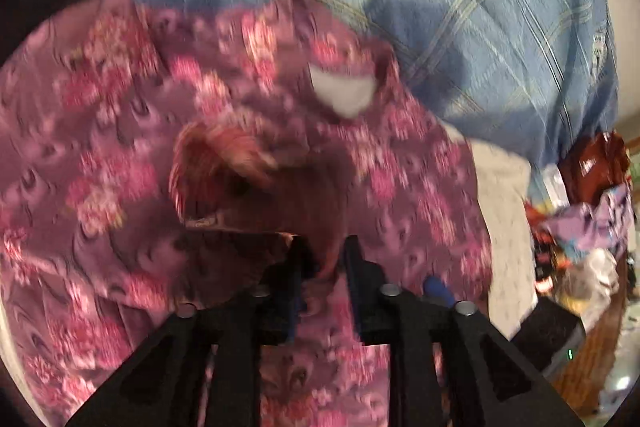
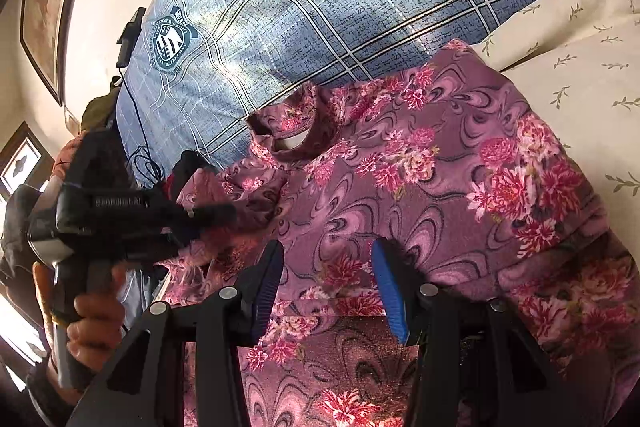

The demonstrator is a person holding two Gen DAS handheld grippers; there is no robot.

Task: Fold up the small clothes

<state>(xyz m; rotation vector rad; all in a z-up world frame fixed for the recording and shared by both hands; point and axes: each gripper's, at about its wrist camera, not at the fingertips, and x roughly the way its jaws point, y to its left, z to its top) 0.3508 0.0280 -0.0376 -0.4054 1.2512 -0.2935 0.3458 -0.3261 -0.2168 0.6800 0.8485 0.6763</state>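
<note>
The floral top (image 2: 420, 187) sprawls across the middle of the right wrist view, over the blue plaid bedding (image 2: 320, 7), collar toward upper centre; it looks soft, light and floppy, best pinched at a hem or sleeve edge. The left gripper (image 1: 324, 247) seems nipped on a fold, though blur leaves doubt, while the right gripper (image 2: 328, 259) hangs parted above the cloth.

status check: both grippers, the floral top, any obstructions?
Left gripper shut on floral top, lifting a fold. Right gripper open, hovering over it. Top lies on blue plaid bedding. Nothing in the way.
</note>
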